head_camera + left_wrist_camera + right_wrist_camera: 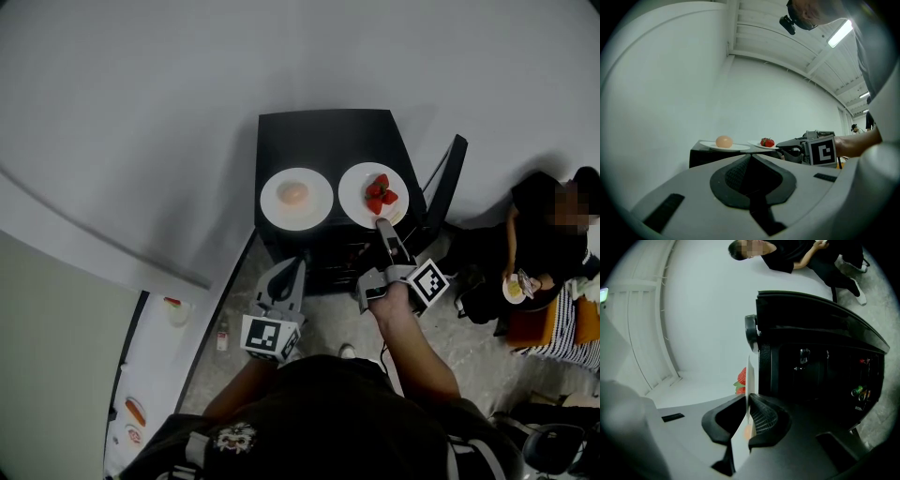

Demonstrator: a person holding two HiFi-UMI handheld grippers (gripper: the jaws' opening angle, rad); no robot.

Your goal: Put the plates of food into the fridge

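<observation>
Jaws of the right gripper [382, 225] pinch the strawberry plate [353, 194] (left gripper [296, 265]: pressed together).

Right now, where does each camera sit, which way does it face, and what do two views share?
Head view: on the head, steeply down at the black mini fridge; left gripper, right gripper and forearms show.
Left gripper view: level across the fridge top; its shut gripper shows.
Right gripper view: rolled sideways, gripper clamping the round white plate of red strawberries.
All share that plate.
</observation>
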